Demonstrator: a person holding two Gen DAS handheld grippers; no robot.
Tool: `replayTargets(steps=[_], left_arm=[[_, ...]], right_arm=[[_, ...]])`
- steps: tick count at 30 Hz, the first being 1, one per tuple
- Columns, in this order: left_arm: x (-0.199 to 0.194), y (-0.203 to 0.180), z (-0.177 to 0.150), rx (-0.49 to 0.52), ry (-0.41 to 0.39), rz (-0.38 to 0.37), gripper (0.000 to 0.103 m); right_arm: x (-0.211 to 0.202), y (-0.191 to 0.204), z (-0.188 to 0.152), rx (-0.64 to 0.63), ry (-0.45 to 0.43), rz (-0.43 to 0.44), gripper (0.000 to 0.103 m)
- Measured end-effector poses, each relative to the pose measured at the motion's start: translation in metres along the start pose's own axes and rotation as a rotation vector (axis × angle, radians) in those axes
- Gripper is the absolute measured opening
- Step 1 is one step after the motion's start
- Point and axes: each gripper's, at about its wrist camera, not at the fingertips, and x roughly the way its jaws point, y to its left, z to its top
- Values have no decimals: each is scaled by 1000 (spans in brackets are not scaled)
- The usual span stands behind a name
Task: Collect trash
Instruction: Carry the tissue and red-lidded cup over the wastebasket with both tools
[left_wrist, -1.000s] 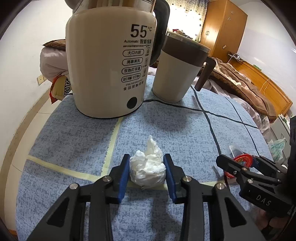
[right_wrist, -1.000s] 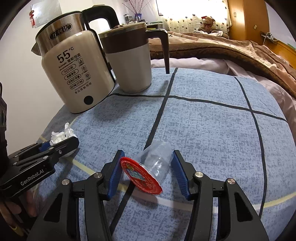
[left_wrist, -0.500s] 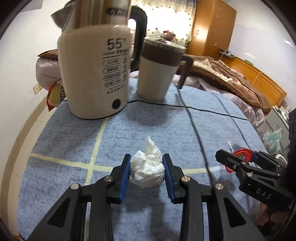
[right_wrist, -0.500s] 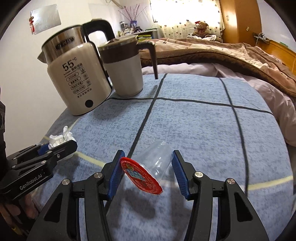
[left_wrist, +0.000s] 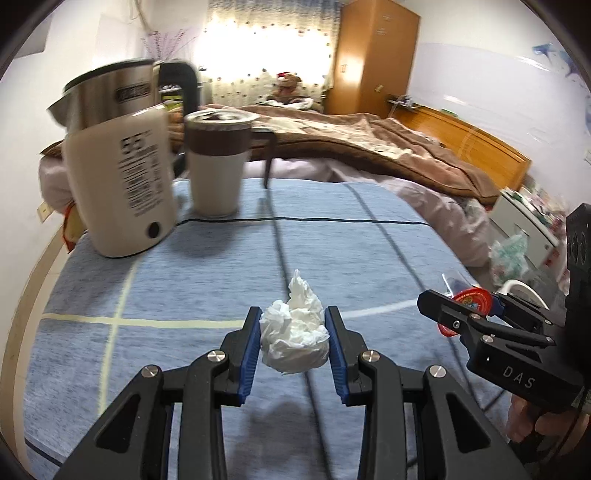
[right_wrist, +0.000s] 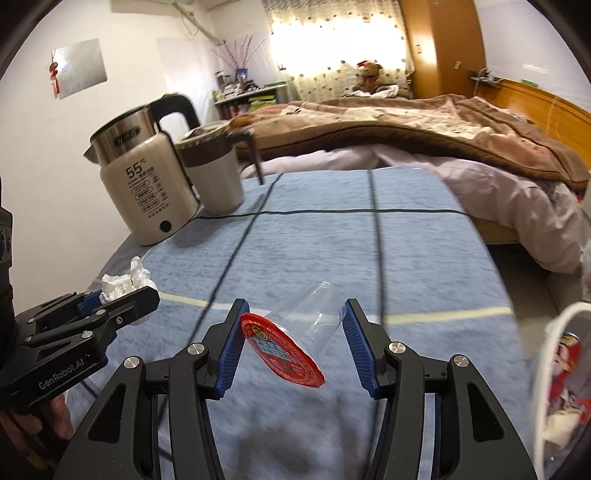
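On kettle (right_wrist: 147, 192) "55°C", left gripper (right_wrist: 122, 299) "GenRobot.AI"

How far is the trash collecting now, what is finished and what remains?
Done: both pieces are picked up. In hand: left gripper holds the crumpled tissue; right gripper holds the clear cup. Left: dropping both into the white bin, which already contains trash.

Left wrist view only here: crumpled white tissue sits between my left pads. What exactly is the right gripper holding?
Observer: A clear plastic cup with a red printed lid, pinched sideways in the right gripper, lid facing the camera.
Operator: Anything in the cup?
Observer: It looks empty; the blue cloth shows through it.
Operator: Where's the bin?
Observer: A white-rimmed bin at the right view's right edge, red printed wrapper inside.
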Motion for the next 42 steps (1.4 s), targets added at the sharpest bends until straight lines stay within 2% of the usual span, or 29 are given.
replayTargets(steps=[26, 42], left_arm=[[-2, -179, -12, 177, 0, -195, 36], [24, -279, -26, 274, 65, -300, 36]], right_arm=[[-124, -141, -41, 161, -109, -176, 53], [-156, -229, -74, 247, -80, -291, 53]])
